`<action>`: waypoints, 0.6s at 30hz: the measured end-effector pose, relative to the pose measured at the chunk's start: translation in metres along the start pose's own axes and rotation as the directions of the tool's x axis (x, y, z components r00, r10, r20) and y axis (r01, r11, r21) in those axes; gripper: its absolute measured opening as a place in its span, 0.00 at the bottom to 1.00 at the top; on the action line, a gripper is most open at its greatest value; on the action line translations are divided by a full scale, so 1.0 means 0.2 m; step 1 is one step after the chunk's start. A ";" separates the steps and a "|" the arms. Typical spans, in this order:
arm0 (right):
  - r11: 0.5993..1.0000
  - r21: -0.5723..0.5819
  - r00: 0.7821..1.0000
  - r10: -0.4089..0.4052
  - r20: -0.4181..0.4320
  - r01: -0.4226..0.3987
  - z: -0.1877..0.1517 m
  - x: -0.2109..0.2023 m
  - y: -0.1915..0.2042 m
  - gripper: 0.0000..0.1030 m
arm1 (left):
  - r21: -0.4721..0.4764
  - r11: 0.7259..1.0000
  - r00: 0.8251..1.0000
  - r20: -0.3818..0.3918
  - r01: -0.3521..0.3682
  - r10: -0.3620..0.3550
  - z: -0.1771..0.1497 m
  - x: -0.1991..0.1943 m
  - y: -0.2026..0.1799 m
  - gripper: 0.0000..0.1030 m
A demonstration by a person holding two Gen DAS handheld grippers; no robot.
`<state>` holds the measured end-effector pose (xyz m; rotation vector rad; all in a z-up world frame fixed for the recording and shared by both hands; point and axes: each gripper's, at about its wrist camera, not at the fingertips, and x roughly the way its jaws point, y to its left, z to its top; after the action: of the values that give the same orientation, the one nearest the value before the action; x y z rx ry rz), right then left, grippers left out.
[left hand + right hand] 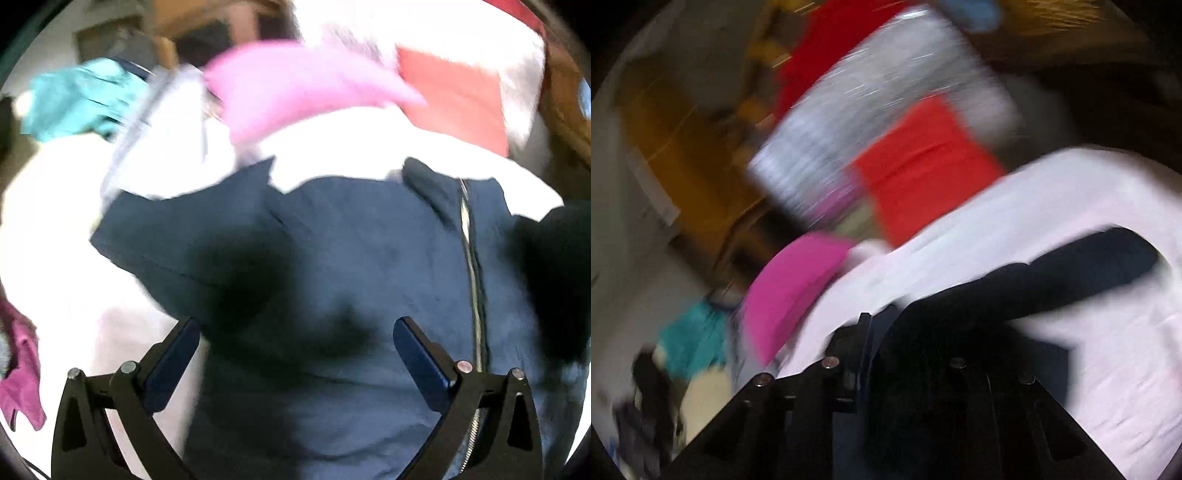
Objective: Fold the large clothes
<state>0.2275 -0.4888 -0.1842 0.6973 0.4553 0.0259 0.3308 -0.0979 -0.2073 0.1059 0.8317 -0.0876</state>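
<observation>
Left wrist view shows the left gripper [295, 350] spread wide over the navy zip jacket [351, 258] on the white sheet [55, 240], while the right gripper [886, 332] pinches dark cloth.

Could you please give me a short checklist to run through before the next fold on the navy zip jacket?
1. Left gripper open above the navy blue zip-front jacket: ok, fingers spread, nothing between them.
2. Right gripper holding the jacket: cannot tell; dark fabric covers the fingertips and the view is blurred.
3. Jacket lying flat on the white sheet: ok in the left wrist view.
4. Silver zipper closed: cannot tell, too blurred.
5. Folded pink cloth and red cloth off the jacket: ok.
</observation>
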 end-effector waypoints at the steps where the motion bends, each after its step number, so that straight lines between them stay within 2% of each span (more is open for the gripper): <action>1: 1.000 -0.013 0.999 0.024 -0.031 -0.024 -0.07 0.03 0.07 0.24 | -0.014 1.000 0.999 0.028 -0.018 0.018 0.01 -0.03 0.05 1.00; 3: 0.998 -0.007 0.991 0.065 -0.114 -0.067 -0.24 0.12 0.19 0.26 | -0.036 0.998 0.996 0.070 -0.060 0.063 0.02 -0.06 0.14 1.00; 5: 0.997 0.032 0.974 0.080 -0.211 -0.075 -0.44 0.25 0.26 0.27 | -0.049 0.995 0.992 0.089 -0.087 0.091 -0.01 -0.08 0.20 1.00; 6: 0.996 0.050 0.968 0.077 -0.239 -0.067 -0.51 0.26 0.25 0.32 | -0.058 0.994 0.991 0.094 -0.095 0.100 -0.01 -0.07 0.26 1.00; 7: 0.994 0.100 0.950 0.077 -0.302 -0.049 -0.62 0.32 0.23 0.39 | -0.063 0.994 0.991 0.097 -0.091 0.097 -0.01 -0.06 0.30 1.00; 8: 0.989 0.146 0.935 0.080 -0.345 -0.030 -0.69 0.36 0.20 0.57 | -0.064 0.994 0.991 0.097 -0.086 0.092 -0.01 -0.05 0.29 1.00; 9: 0.979 0.201 0.922 0.089 -0.376 -0.012 -0.75 0.37 0.14 0.65 | -0.063 0.995 0.992 0.098 -0.077 0.083 0.00 -0.03 0.29 1.00; 10: 0.971 0.240 0.917 0.105 -0.384 -0.010 -0.80 0.37 0.12 0.65 | -0.060 0.996 0.992 0.104 -0.068 0.074 -0.01 -0.03 0.28 1.00; 13: 0.973 0.231 0.923 0.113 -0.369 -0.027 -0.81 0.26 0.05 0.64 | -0.029 0.999 0.990 0.132 -0.038 0.042 -0.04 -0.05 0.17 1.00; 16: 0.971 0.232 0.934 0.134 -0.332 -0.057 -0.76 0.08 -0.02 0.67 | 0.056 0.998 0.986 0.160 0.029 -0.038 -0.07 -0.09 -0.01 1.00; 17: 0.968 0.245 0.948 0.126 -0.291 -0.053 -0.72 0.00 -0.07 0.67 | 0.080 0.995 0.985 0.160 0.053 -0.066 -0.08 -0.09 -0.05 1.00; 18: 0.964 0.264 0.965 0.106 -0.242 -0.040 -0.67 -0.08 -0.12 0.67 | 0.116 0.987 0.981 0.144 0.114 -0.130 -0.09 -0.08 -0.14 1.00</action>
<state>0.1545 -0.4278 -0.2836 0.9729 0.6867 0.1296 0.3038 -0.1219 -0.2083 0.1475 0.6814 -0.2533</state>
